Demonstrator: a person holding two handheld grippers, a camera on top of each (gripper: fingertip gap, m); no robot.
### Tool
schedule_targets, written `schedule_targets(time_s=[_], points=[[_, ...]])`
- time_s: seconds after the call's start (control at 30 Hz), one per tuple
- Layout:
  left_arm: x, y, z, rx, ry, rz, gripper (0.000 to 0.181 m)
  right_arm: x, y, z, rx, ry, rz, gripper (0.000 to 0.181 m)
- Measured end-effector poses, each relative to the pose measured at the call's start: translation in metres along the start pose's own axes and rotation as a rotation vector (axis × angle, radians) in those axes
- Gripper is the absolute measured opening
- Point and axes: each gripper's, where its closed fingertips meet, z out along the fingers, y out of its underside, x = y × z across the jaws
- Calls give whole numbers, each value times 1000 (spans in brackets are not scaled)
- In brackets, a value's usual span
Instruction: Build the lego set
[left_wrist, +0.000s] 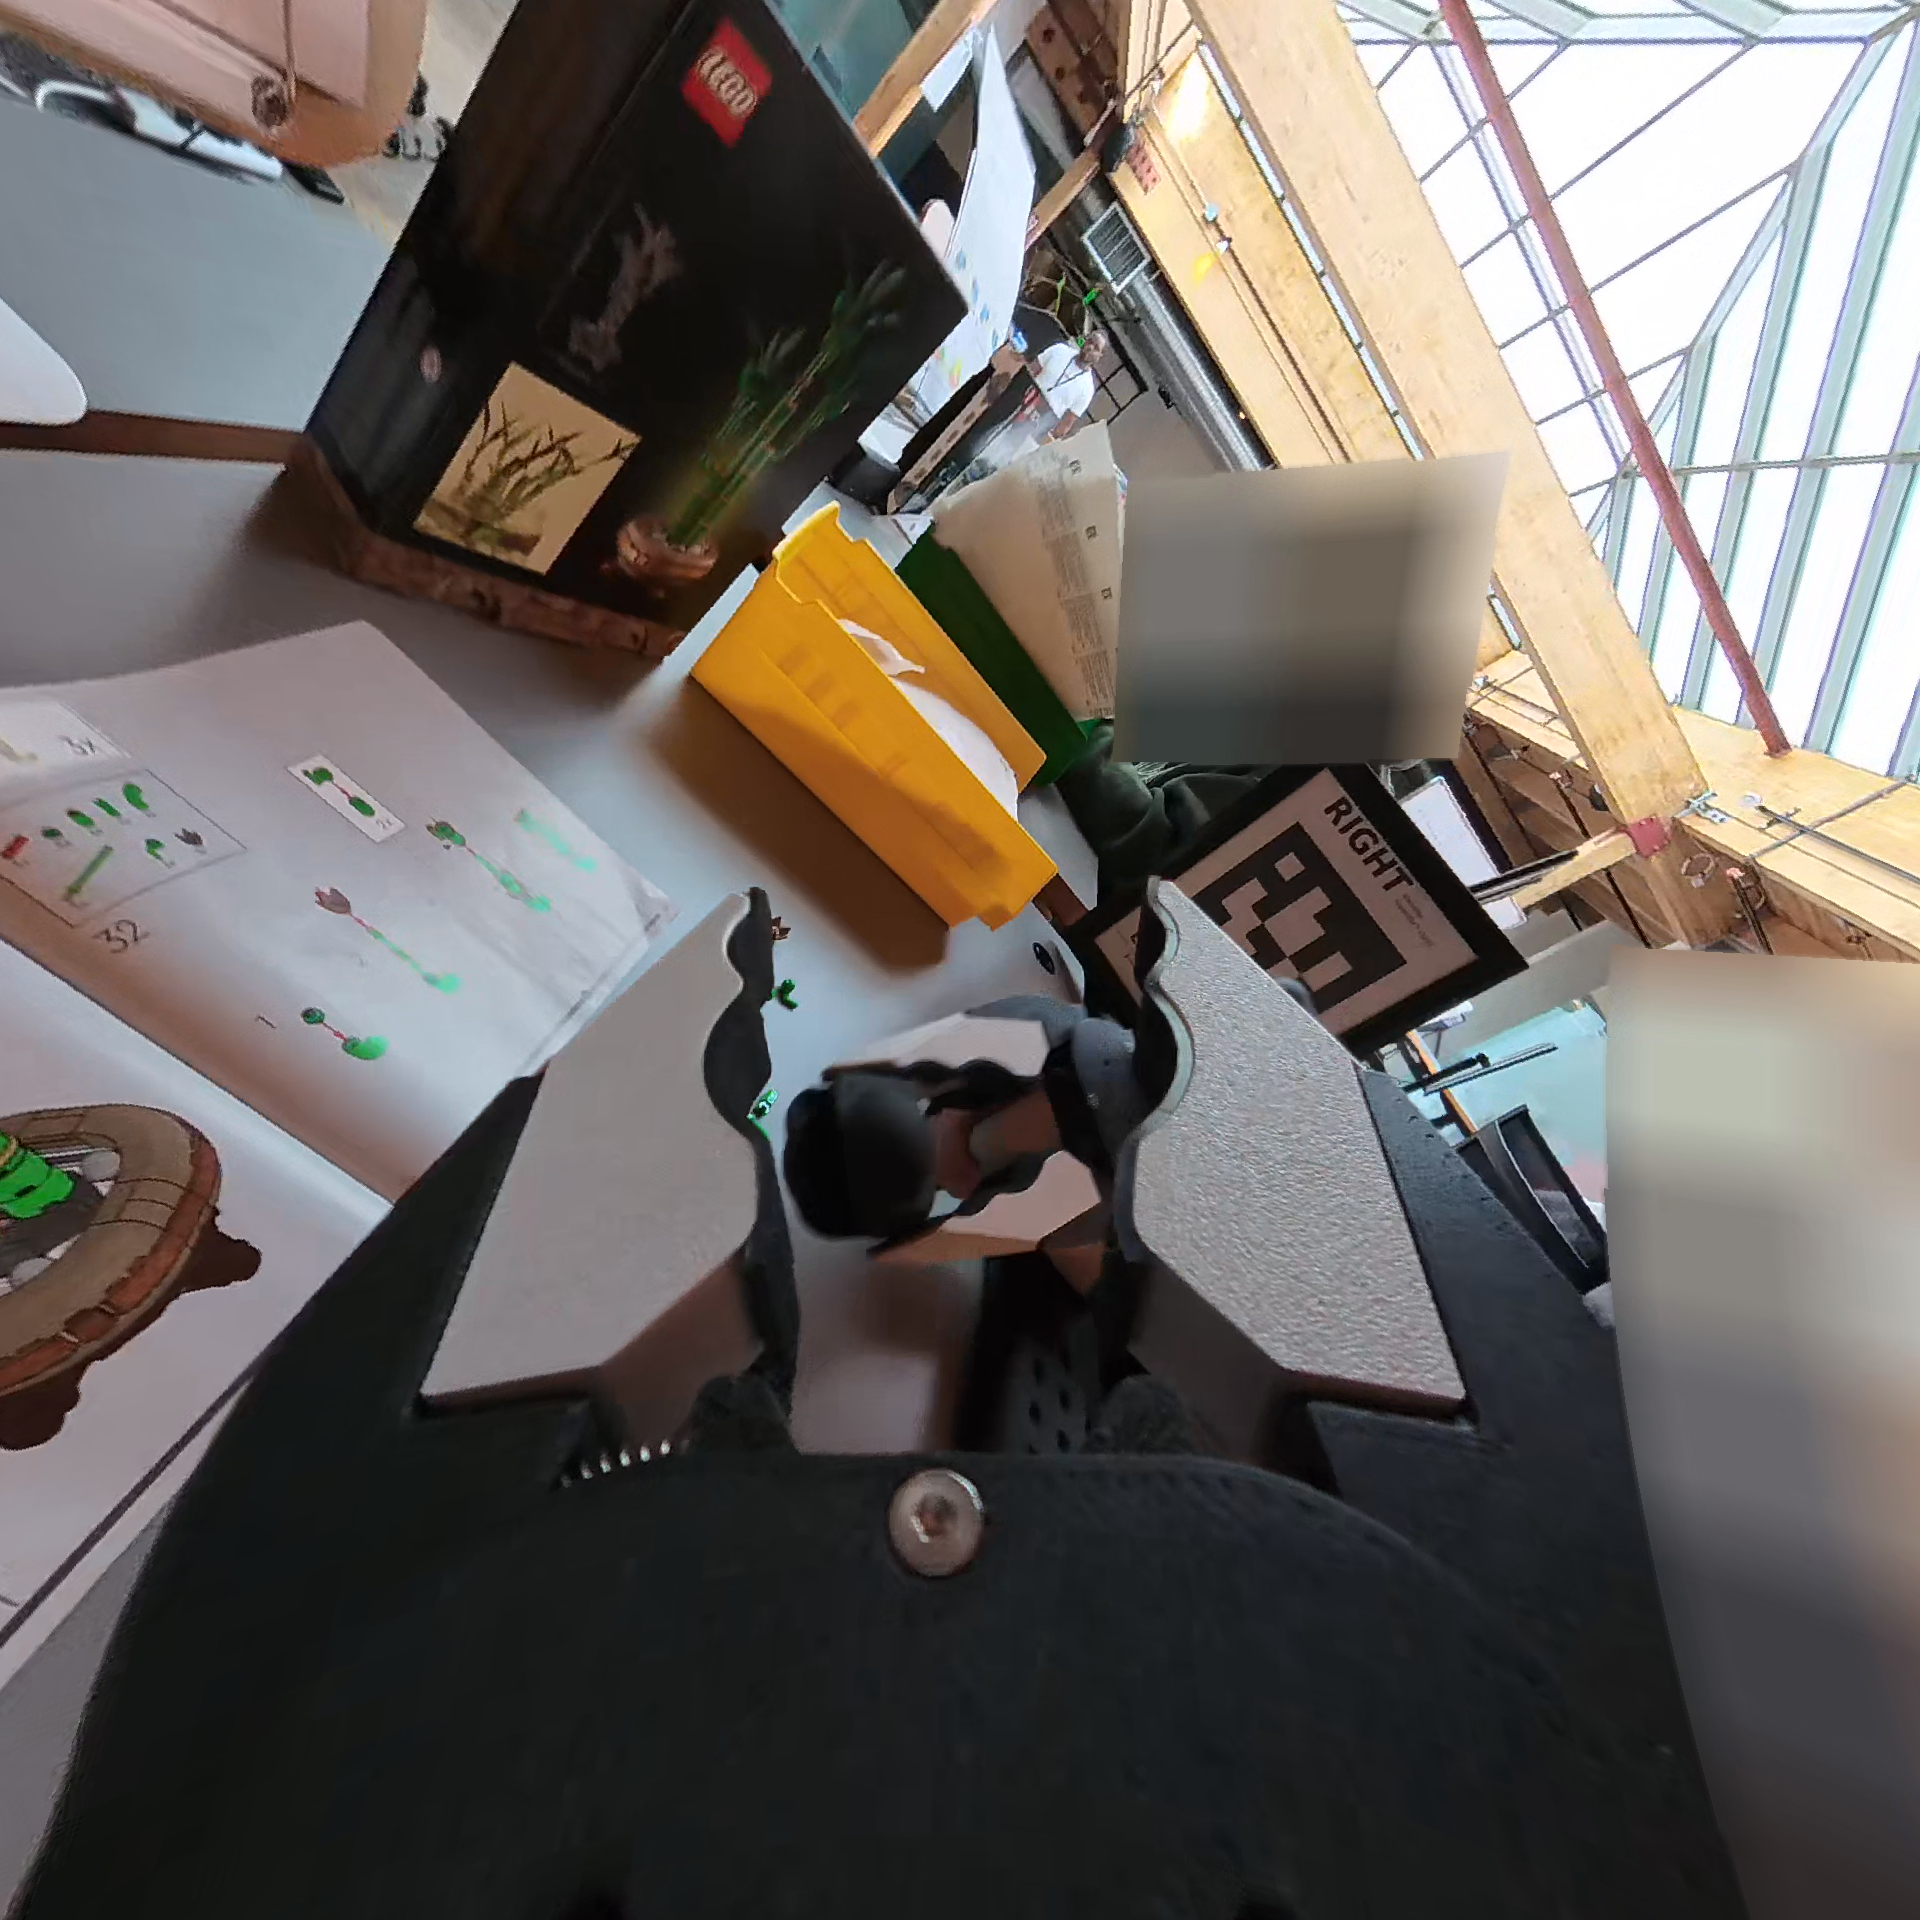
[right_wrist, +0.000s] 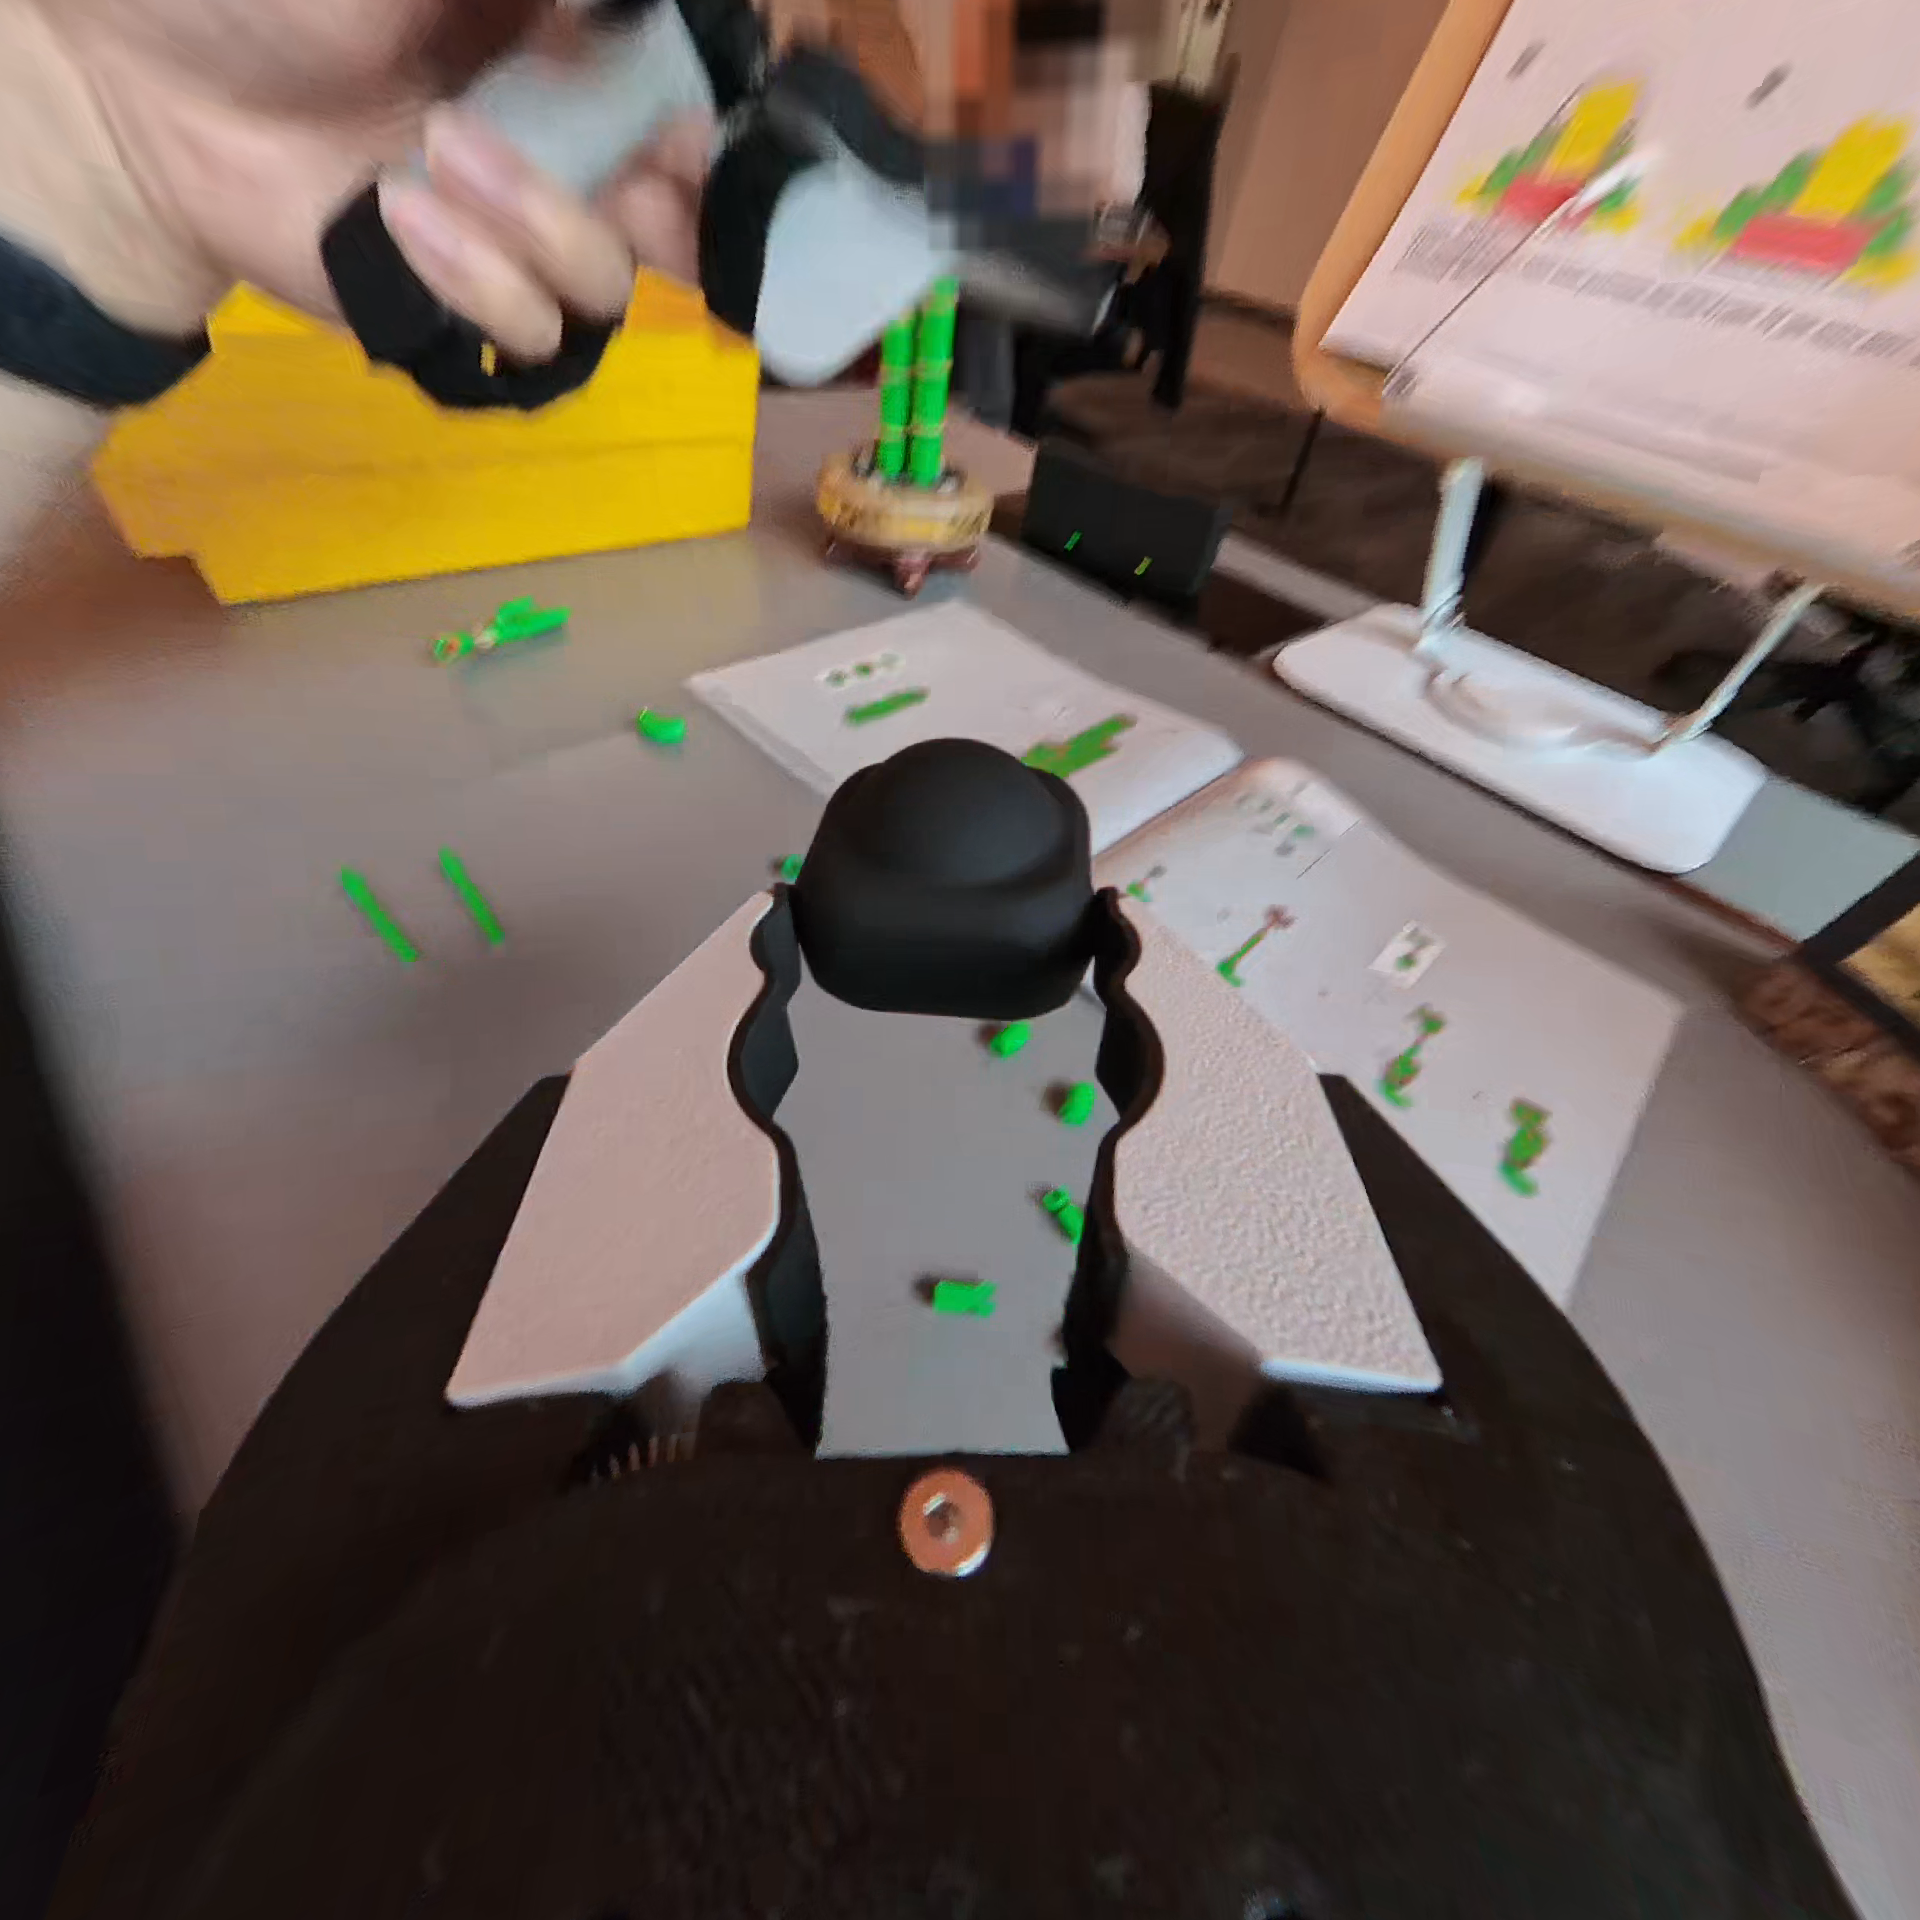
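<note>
My right gripper (right_wrist: 945, 914) is shut on a black dome-shaped cap (right_wrist: 940, 883) and holds it above the grey table (right_wrist: 260, 1039). It also shows in the left wrist view (left_wrist: 997, 1132), below my left gripper, with the cap (left_wrist: 852, 1153) in it. My left gripper (left_wrist: 956, 914) is open and empty, held high and tilted; in the right wrist view it is a blur (right_wrist: 810, 208) in a hand at the top. The bamboo build (right_wrist: 914, 416) stands upright on its round brown base at the back. Loose green pieces (right_wrist: 1070, 1101) and two green sticks (right_wrist: 416, 904) lie on the table.
An open instruction booklet (right_wrist: 1351, 987) lies right of the pieces, also seen in the left wrist view (left_wrist: 312, 883). A yellow bin (right_wrist: 416, 488) stands at the back left beside a green bin (left_wrist: 987, 644). The set's dark box (left_wrist: 623, 312) stands behind. A white board stand (right_wrist: 1507, 748) is at right.
</note>
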Motion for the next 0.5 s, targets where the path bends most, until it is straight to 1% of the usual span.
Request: schedule_targets(time_s=[0.03,0.13,0.27,0.37,0.5], points=[[4,-2,-3,4,7,8,67,-5,10,2,-48,-24,9,55],[14,-4,-6,0,42,15,66,-17,34,9,-190,-95,12,55],[19,1,-2,-34,72,9,65,-31,60,19,-384,-186,16,55],[21,5,3,-59,100,-14,64,-33,64,21,-508,-227,-27,55],[27,6,3,-71,122,-10,63,-31,66,19,-722,-313,-31,55]])
